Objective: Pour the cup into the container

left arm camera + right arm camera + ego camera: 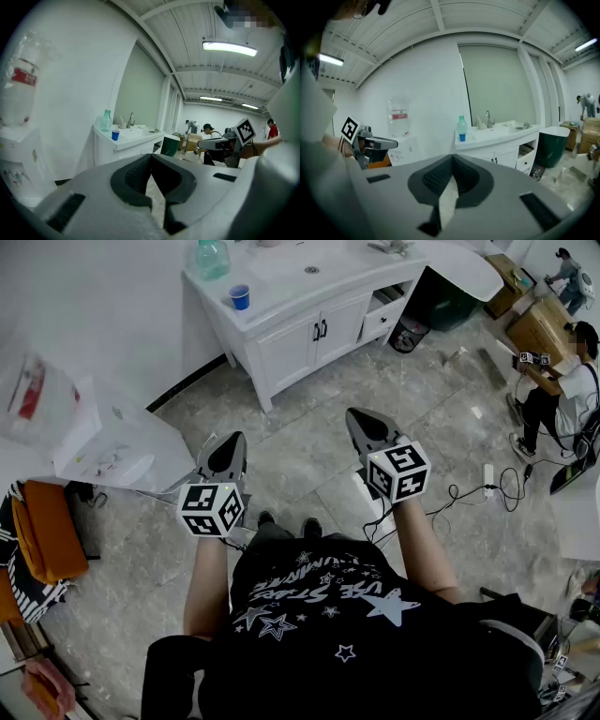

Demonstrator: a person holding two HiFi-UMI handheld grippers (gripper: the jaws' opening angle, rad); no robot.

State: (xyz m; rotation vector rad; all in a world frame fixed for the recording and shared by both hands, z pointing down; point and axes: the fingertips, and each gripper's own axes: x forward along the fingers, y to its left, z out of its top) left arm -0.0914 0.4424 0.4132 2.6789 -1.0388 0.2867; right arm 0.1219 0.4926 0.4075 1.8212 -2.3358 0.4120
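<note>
The left gripper (229, 448) and right gripper (364, 426) are both closed and empty, while the cup (240, 297) stands upright on the far counter (272, 298), nearer the left one.

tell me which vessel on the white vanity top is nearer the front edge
The small blue cup; the taller green bottle stands behind it, farther from the edge.

On the counter (281, 298), the green bottle (212, 257) just behind the blue cup (240, 297) is cut off by the head view's top edge, as is the sink basin (286, 261). What the cup holds is too small to tell. Left of the counter, the water dispenser (108, 442) is blurred.
</note>
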